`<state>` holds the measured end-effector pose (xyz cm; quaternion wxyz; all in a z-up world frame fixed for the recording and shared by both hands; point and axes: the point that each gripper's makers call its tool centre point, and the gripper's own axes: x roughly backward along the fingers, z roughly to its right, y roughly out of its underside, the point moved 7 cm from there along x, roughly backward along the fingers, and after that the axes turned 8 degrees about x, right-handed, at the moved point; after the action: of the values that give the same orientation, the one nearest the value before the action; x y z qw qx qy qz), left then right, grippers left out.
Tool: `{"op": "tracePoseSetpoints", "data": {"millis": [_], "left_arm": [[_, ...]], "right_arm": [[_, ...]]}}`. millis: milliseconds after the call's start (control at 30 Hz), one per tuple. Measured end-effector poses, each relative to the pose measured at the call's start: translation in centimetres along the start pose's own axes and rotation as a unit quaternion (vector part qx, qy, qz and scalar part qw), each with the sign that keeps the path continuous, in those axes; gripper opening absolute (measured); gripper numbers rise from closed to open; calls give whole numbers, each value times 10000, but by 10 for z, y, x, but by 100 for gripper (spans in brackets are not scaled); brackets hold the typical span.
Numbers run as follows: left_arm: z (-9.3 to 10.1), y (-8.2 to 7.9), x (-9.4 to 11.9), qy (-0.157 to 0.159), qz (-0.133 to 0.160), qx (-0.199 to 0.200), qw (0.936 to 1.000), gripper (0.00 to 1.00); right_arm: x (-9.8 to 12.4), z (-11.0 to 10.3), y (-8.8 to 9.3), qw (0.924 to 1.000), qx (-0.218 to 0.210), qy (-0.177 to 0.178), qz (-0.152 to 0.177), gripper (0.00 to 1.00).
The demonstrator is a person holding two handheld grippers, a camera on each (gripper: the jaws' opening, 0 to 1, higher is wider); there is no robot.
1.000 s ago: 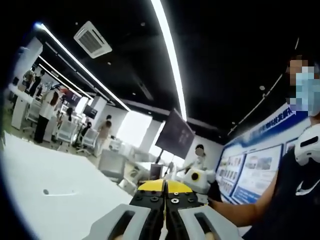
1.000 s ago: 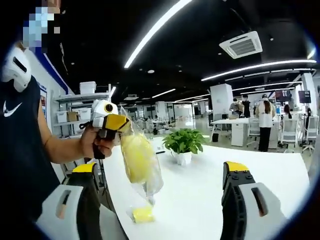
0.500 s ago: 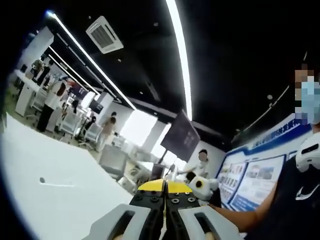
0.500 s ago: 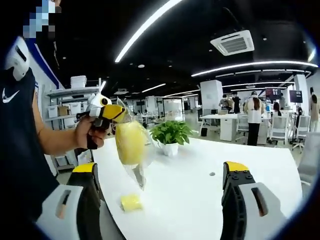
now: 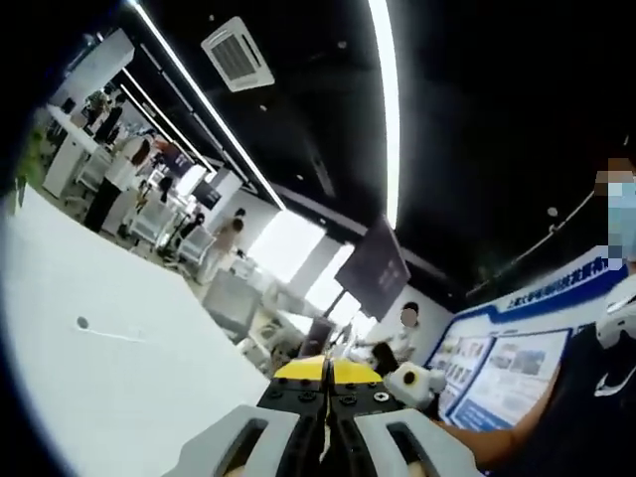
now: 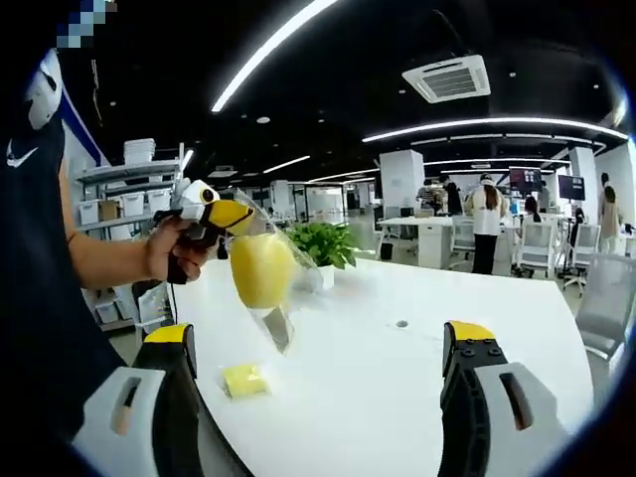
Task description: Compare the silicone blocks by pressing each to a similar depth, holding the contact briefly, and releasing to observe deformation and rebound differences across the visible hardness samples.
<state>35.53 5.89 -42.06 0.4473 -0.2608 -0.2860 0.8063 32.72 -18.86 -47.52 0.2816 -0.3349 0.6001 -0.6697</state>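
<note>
Your left tool (image 6: 231, 215), seen at the left of the right gripper view, is held up above the white worktop (image 6: 417, 388) with its yellow-tipped jaws pinched together on the top of a clear plastic bag (image 6: 266, 283). The bag hangs free and carries a soft-looking yellow silicone lump (image 6: 261, 269). In the left gripper view the same tool (image 5: 326, 370) points up toward the ceiling lights, jaws meeting at the tips.

Your right tool (image 6: 318, 348) is empty, its jaws standing wide apart over the near part of the worktop.

A small flat yellow silicone block (image 6: 244, 380) lies on the worktop near its left edge, below and just nearer than the hanging bag.

No pressing is under way; you look to be in the unpacking step, getting samples out of the bag. The next move probably calls for lowering the bag to the worktop and emptying it, or steadying it with the right tool, so the pieces lie flat for pressing.

Mind the left edge: the loose block sits close to it. The middle and right of the worktop offer plenty of open room. A small potted green plant (image 6: 320, 247) stands at the far side behind the bag, and a small dark spot (image 6: 401, 324) marks the surface mid-way.
</note>
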Motion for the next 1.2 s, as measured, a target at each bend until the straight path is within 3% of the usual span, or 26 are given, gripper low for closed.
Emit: {"op": "tracePoseSetpoints", "data": {"millis": [300, 467, 667, 933, 1200], "left_arm": [[-21, 17, 5, -104, -39, 389, 9992, 0], [-38, 29, 7, -119, 25, 962, 9953, 0], [-57, 44, 7, -258, -8, 1156, 9930, 0], [-80, 64, 8, -433, -26, 1574, 9866, 0], [-113, 94, 17, -845, -172, 1895, 9781, 0]], "right_arm": [[11, 4, 19, 9998, 30, 199, -67, 97], [14, 3, 35, 9995, 146, 233, -166, 97], [14, 3, 55, 9990, 130, 329, -290, 97], [18, 0, 87, 9976, -88, 478, -497, 97], [23, -1, 98, 9968, -169, 561, -553, 97]]}}
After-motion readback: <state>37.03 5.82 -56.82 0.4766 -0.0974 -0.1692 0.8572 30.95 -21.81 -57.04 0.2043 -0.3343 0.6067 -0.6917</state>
